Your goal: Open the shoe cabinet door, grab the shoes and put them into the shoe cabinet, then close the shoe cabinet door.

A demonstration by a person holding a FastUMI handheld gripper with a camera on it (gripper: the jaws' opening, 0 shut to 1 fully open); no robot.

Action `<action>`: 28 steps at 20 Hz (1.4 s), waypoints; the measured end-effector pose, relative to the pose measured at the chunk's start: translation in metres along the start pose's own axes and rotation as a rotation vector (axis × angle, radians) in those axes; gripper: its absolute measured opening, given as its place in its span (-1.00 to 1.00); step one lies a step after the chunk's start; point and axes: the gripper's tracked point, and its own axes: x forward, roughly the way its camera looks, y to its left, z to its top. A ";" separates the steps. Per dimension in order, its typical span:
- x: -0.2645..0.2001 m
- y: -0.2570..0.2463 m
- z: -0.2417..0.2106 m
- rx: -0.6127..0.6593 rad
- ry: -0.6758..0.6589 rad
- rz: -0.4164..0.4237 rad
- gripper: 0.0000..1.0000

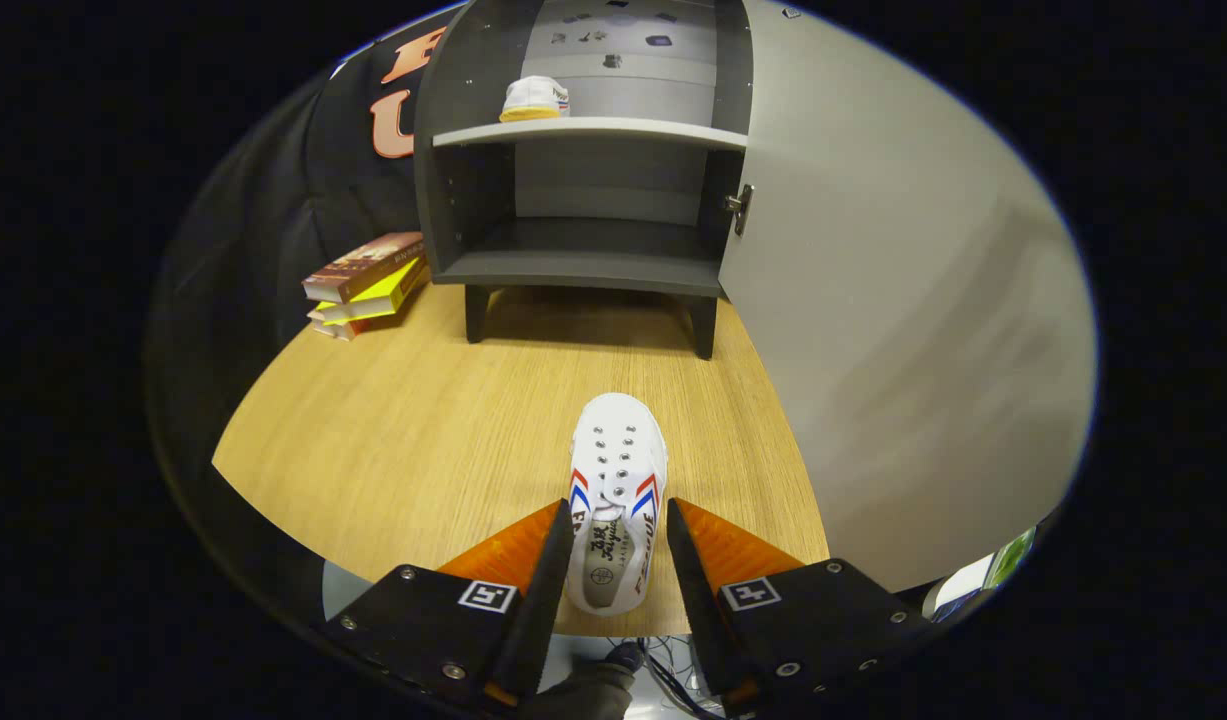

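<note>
Tool [618, 530] fingers straddle the heel half of a white shoe [618, 480] on the tabletop [403, 440]; the left finger [548, 580] lies against the shoe's left side, while the right finger [688, 580] stands just beside its right side, and whether that one presses cannot be told, so the grip is not confirmed. Jaws are set about as wide as the shoe. Each finger mount carries a square black-and-white marker [487, 596]. Shoe toe points away from the tool toward the cabinet [583, 270]. Shoe markings: red and blue chevron stripes on both sides of the lace area, empty eyelets, dark lettering along the collar and a printed insole stamp; none of this writing is legible. Cabinet stands beyond the shoe at the far side of the tabletop, on short dark legs, with its door [903, 330] swung open to the right, a metal hinge [741, 208] on the door edge. A second shoe [535, 98], white with a yellow sole edge, sits on the upper shelf [593, 130]; the lower shelf [583, 262] is bare. A stack of books [365, 285] lies on the tabletop left of the cabinet; spine text is too small to read.
</note>
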 end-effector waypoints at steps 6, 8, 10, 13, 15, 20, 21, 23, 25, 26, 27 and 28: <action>0.045 -0.008 -0.022 -0.050 0.083 -0.041 0.23; 0.053 -0.008 -0.027 -0.041 0.113 -0.026 0.24; 0.060 -0.008 -0.031 -0.047 0.132 -0.012 0.23; 0.067 -0.011 -0.040 -0.029 0.180 0.004 0.20; 0.071 -0.010 -0.043 -0.005 0.210 0.030 0.16; 0.084 -0.006 -0.045 -0.035 0.248 0.054 0.06; 0.084 -0.007 -0.046 -0.042 0.258 0.062 0.05; 0.085 -0.005 -0.046 -0.013 0.268 0.080 0.07; 0.086 -0.002 -0.048 0.040 0.280 0.100 0.09; 0.086 -0.003 -0.048 0.054 0.282 0.093 0.02; 0.086 -0.004 -0.047 0.063 0.277 0.078 -0.03; 0.085 -0.004 -0.046 0.047 0.268 0.068 -0.10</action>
